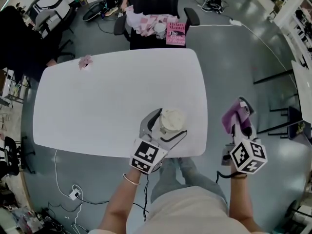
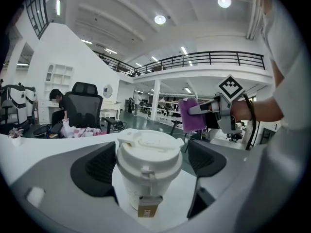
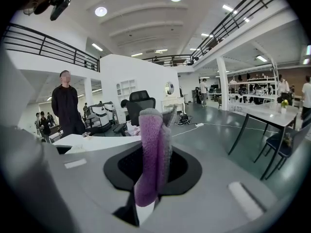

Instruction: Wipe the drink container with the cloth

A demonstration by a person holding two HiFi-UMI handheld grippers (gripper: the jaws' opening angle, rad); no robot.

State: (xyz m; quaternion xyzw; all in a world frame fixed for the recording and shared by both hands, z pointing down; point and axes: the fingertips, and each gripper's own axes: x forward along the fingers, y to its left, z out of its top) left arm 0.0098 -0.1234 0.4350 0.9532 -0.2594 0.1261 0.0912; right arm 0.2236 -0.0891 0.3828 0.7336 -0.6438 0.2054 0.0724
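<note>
So the cup [image 2: 149,164] is being kept upright on the table [image 1: 107,96], close to the table's near edge and toward its right corner. It's being straddled by the left gripper [image 1: 166,126]. The jaws are being held apart on either side of the cup, and no firm squeeze is showing. The purple cloth [image 3: 151,154] is being pinched tight in the closed right gripper [image 1: 240,118], off past the table's right edge and out over the floor, so no wiping is being done yet.

What's worrying, imo: if the cup is being rubbed while it's only loosely bracketed, it's probably getting shoved sideways or tipped, and the table's edge is right there. If it's being clamped too hard instead, the lid could be popped off.
</note>
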